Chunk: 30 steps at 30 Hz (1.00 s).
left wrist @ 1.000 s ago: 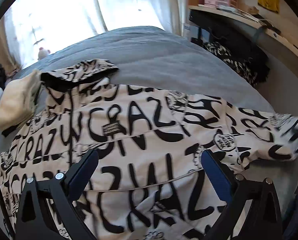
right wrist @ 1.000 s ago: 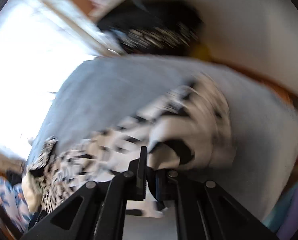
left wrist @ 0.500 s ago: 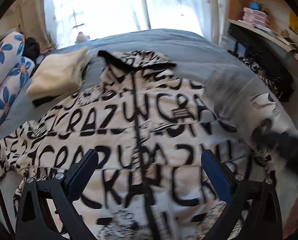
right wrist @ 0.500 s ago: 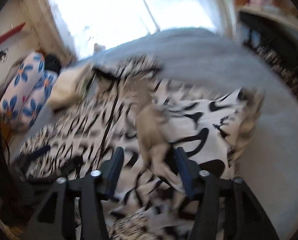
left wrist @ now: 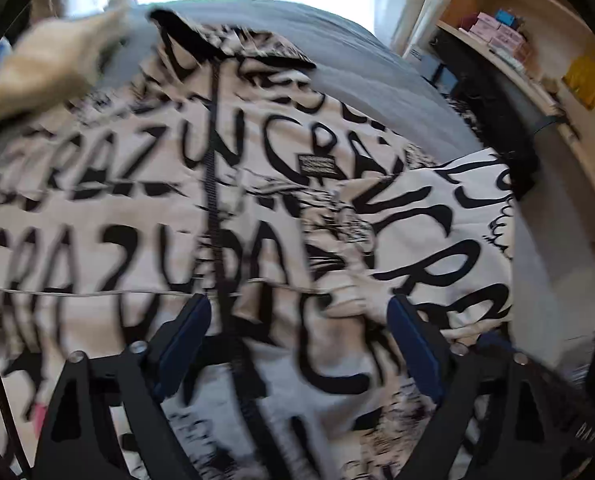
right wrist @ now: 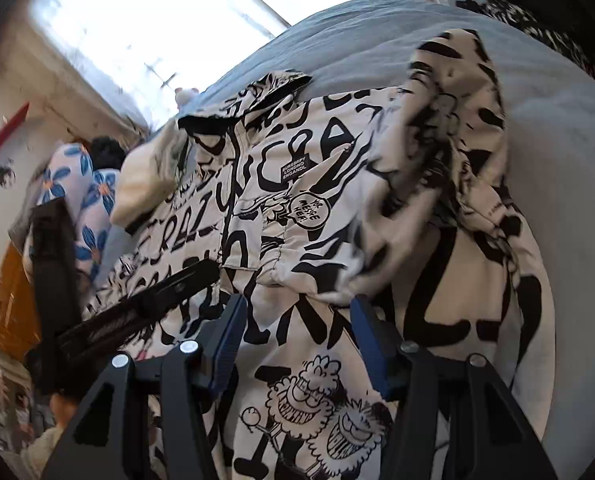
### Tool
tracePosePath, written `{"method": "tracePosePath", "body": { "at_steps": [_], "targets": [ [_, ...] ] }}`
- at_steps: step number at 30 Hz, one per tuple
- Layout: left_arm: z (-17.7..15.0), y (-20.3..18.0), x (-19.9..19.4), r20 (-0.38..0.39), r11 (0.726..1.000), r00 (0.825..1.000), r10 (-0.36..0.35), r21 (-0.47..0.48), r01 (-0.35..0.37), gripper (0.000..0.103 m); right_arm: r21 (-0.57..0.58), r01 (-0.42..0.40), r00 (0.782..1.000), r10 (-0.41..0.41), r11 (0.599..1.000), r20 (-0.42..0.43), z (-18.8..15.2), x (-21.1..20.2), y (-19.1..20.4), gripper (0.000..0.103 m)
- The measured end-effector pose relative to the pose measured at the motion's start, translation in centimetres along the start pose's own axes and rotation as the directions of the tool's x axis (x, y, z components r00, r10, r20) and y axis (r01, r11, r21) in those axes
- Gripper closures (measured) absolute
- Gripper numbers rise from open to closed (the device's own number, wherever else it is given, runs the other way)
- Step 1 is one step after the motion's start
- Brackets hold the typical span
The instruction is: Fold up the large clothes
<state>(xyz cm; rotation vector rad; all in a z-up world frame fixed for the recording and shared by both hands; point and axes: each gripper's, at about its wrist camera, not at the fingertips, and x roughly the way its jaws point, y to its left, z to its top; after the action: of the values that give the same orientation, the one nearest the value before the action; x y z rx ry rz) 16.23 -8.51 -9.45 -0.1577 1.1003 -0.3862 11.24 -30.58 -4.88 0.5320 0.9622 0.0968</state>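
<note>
A cream jacket with black graffiti lettering [left wrist: 137, 208] lies front up on a grey bed [left wrist: 337, 48], its zip running down the middle. Its right sleeve [left wrist: 449, 240] is folded in over the body. My left gripper [left wrist: 297, 332] is open and empty, just above the jacket's lower front. In the right wrist view the same jacket [right wrist: 297, 168] lies spread, with the folded sleeve [right wrist: 457, 168] bunched at the right. My right gripper [right wrist: 295, 332] is open and empty above the jacket's hem. The left gripper shows there as a dark blurred shape [right wrist: 145, 304].
A folded cream garment [left wrist: 53, 64] lies by the jacket's collar at the upper left. Blue-flowered pillows [right wrist: 77, 192] sit beyond it. A wooden shelf with small boxes [left wrist: 497, 32] and dark clothes [left wrist: 493, 120] runs along the bed's right side. A bright window [right wrist: 157, 20] is behind.
My right gripper has let go of the sleeve, which now lies folded over the jacket's body, and its jaws have opened wider. My left gripper swung to the jacket's middle and came lower.
</note>
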Motion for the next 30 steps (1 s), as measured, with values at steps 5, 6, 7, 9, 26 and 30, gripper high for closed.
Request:
{"method": "tracePosePath", "body": {
  "at_steps": [5,6,7,9,26,30],
  "targets": [
    [1.5,0.8,3.1,-0.09,0.981,0.98,-0.176,-0.1,0.167,0.049,0.07,0.028,0.999,-0.025,0.997,-0.03,-0.6,0.1,-1.2,0.047],
    [1.8,1.0,4.1,-0.115,0.972,0.97,-0.212,-0.123,0.198,0.05,0.072,0.032,0.999,-0.029,0.997,-0.037,-0.8,0.1,-1.4,0.047],
    [1.9,1.1,4.8,-0.132,0.967,0.964,-0.232,-0.141,0.214,0.051,0.074,0.036,0.999,-0.033,0.997,-0.039,-1.0,0.1,-1.4,0.047],
    [2.0,1.2,6.0,-0.164,0.956,0.949,-0.268,-0.171,0.24,0.052,0.079,0.038,0.999,-0.034,0.996,-0.041,-1.3,0.0,-1.6,0.047],
    [3.9,-6.1,8.5,-0.135,0.993,0.99,-0.027,0.113,0.042,0.09,0.083,0.104,0.994,-0.1,0.991,-0.048,-2.4,0.0,-2.5,0.047],
    [6.1,-9.1,4.6,0.015,0.976,1.0,0.016,0.219,-0.019,0.091,0.091,0.141,0.99,-0.138,0.986,-0.032,-2.5,-0.7,-3.2,0.047]
  ]
}}
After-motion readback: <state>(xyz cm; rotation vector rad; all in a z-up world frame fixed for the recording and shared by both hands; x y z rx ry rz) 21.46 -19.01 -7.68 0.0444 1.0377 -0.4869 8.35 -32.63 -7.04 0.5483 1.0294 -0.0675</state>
